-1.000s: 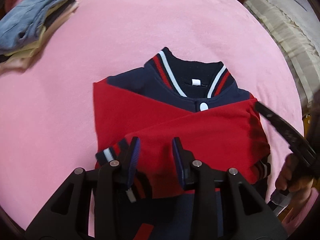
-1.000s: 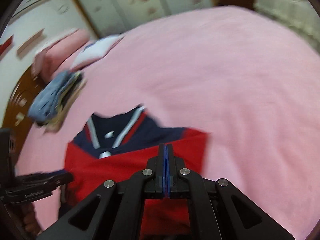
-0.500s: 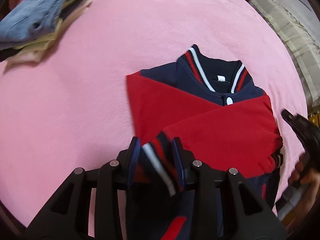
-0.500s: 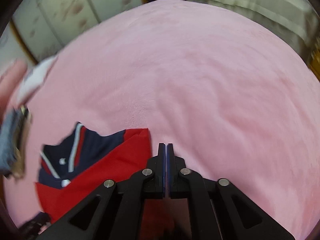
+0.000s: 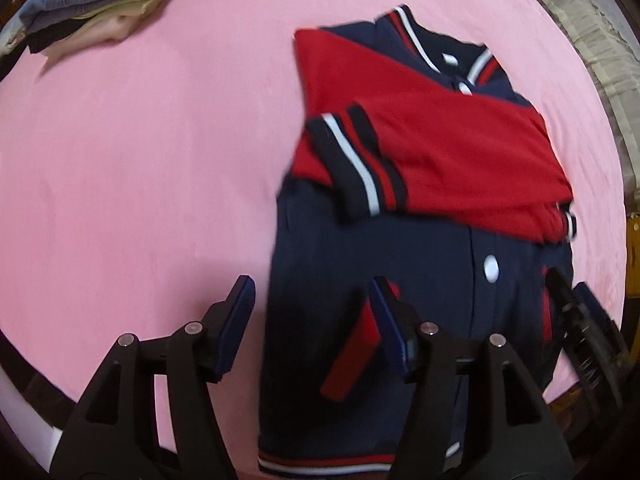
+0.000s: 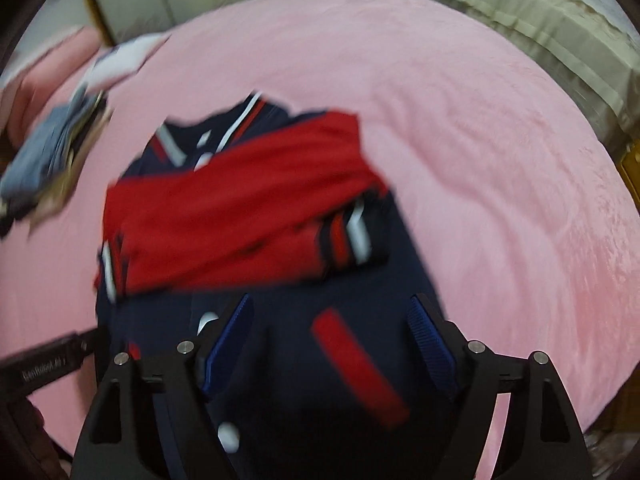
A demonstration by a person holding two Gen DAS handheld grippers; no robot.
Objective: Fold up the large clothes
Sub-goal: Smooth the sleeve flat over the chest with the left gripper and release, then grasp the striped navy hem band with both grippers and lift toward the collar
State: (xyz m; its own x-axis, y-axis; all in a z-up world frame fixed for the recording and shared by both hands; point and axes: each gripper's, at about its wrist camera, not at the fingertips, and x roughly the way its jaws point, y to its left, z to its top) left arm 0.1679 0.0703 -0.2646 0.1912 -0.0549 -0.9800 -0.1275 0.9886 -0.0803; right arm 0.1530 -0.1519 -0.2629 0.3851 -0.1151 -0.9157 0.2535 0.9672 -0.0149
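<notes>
Both sleeves now lie crossed over the jacket [image 5: 400,280] chest on the pink bed [image 5: 140,160]. Left gripper [image 5: 312,320] and right gripper [image 6: 332,340] have just opened wide, empty, above the hem; the bottom fold likely remains.

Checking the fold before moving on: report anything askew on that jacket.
The striped cuff of the top red sleeve lies slanted across the varsity jacket, its end curling onto the navy front rather than flat and square. Nothing looks damaged.
</notes>
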